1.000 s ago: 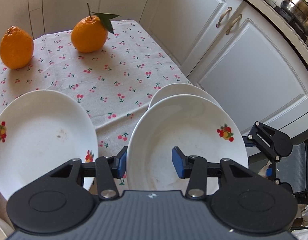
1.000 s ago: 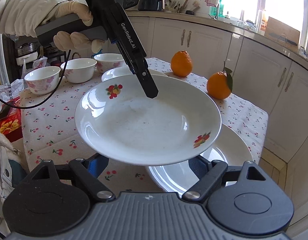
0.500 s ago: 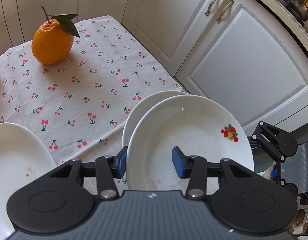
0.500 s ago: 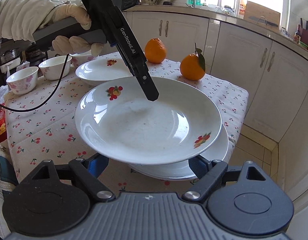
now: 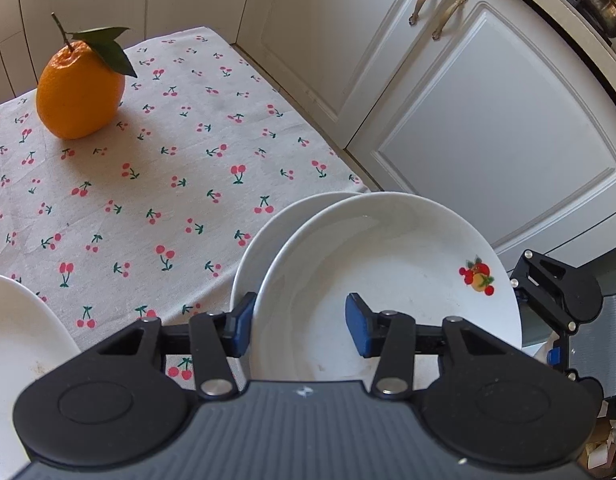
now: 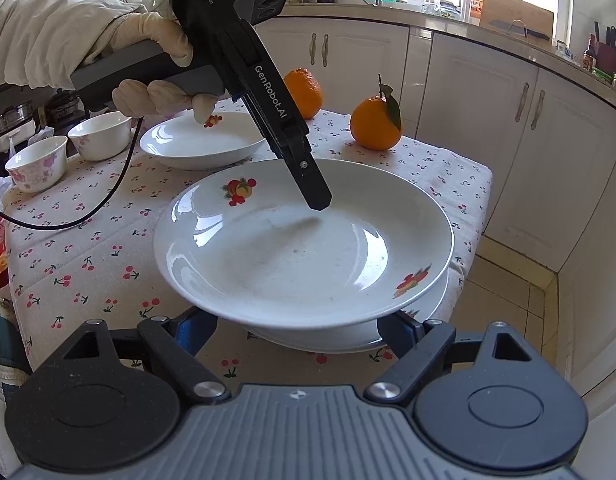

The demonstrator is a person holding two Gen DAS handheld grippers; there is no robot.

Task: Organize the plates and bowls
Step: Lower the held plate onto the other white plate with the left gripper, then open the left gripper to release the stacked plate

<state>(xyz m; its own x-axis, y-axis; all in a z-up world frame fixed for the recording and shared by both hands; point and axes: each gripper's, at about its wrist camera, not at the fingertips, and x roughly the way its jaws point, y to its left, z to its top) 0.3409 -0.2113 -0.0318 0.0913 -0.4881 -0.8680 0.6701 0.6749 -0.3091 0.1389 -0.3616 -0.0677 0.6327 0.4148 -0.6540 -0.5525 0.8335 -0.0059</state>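
**Q:** What is changing nearest the cameras?

**A:** The left tool (image 5: 300,326) is pinching the rim of a fruit-printed deep plate (image 6: 300,264), and its jaws are just starting to open with the rim between them. A second ago this plate was hanging off to one side. Now it is sitting almost centred over, and close above, a second deep plate (image 6: 331,342) lying at the corner of the bench (image 6: 88,248). The stacking step is probably ending, with only the release remaining. The right tool (image 6: 298,332) is standing wide open at the stack's near edge, gripping nothing.

**Q:** How many items are showing, moving outward?

**A:**
- **Deep plates:** three. Two are forming the stack, and a third (image 6: 196,148) is waiting farther back, under the gloved hand (image 6: 156,64).
- **Bowls:** two small floral bowls (image 6: 38,162) (image 6: 100,136) are sitting at the far left.
- **Oranges:** two are resting beyond, one leafed (image 6: 375,122) and one plain (image 6: 304,92).
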